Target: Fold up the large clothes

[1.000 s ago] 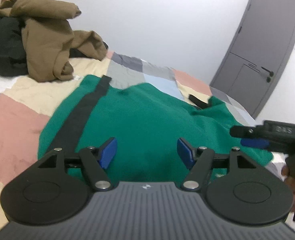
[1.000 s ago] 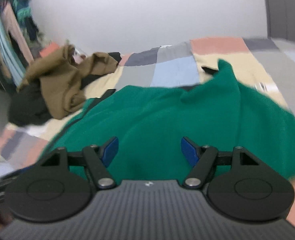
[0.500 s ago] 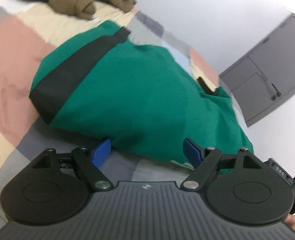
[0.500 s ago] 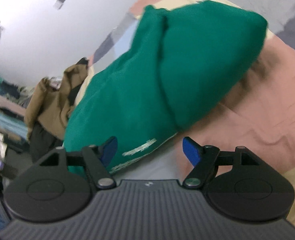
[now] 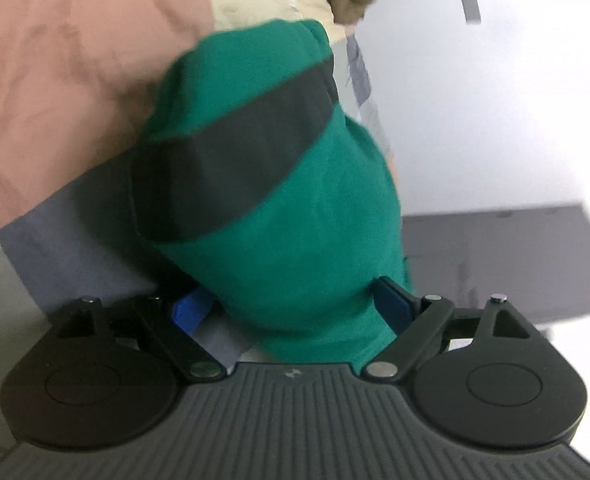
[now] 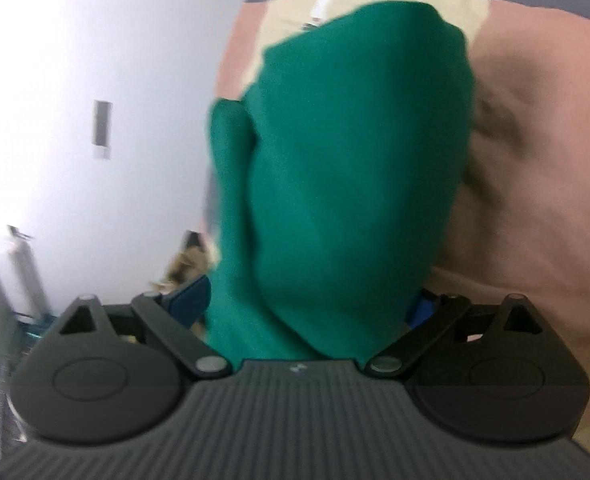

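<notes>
Our left gripper (image 5: 291, 306) is opening its jaws around one end of the folded green garment (image 5: 279, 184) on the patchwork bed (image 5: 67, 72), and our right gripper (image 6: 315, 304) is opening around the other end, neither one pinching yet. If we squeeze only the top layer, the fold could flop open when we lift. A second ago the garment lay spread wide; now both views are tipped sideways.
</notes>
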Demonstrator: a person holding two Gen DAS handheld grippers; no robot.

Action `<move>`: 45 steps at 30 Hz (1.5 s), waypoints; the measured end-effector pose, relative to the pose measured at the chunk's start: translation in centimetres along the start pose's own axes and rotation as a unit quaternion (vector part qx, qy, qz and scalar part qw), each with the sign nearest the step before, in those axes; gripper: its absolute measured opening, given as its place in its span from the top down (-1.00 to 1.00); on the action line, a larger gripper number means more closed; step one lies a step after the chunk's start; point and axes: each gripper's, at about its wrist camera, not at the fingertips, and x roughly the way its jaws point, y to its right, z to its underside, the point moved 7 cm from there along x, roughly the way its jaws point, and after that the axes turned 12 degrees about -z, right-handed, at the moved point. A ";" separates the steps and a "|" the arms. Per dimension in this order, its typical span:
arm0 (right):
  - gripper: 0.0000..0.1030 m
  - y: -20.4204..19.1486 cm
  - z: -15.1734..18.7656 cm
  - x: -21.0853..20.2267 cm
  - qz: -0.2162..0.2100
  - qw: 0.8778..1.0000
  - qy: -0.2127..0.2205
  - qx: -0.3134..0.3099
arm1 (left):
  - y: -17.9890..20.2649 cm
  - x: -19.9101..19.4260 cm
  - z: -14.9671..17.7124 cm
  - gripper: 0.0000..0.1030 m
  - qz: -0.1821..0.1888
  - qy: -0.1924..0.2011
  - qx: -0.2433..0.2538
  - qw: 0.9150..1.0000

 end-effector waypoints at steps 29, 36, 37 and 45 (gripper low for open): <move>0.32 -6.8 3.4 -2.0 0.000 0.967 -0.065 -0.248 | 5.0 -10.8 3.0 0.58 0.023 0.114 0.155 0.981; 0.36 -7.6 4.5 -8.7 -0.023 0.968 -0.068 -0.238 | 6.2 -16.7 7.0 0.76 0.038 0.126 0.197 0.971; 0.37 -7.5 4.5 -8.7 -0.010 0.968 -0.072 -0.240 | 6.5 -17.1 7.3 0.77 0.039 0.130 0.203 0.970; 0.37 -5.9 4.1 -7.7 0.023 0.975 -0.076 -0.208 | 5.7 -14.9 9.2 0.75 -0.001 0.092 0.215 0.972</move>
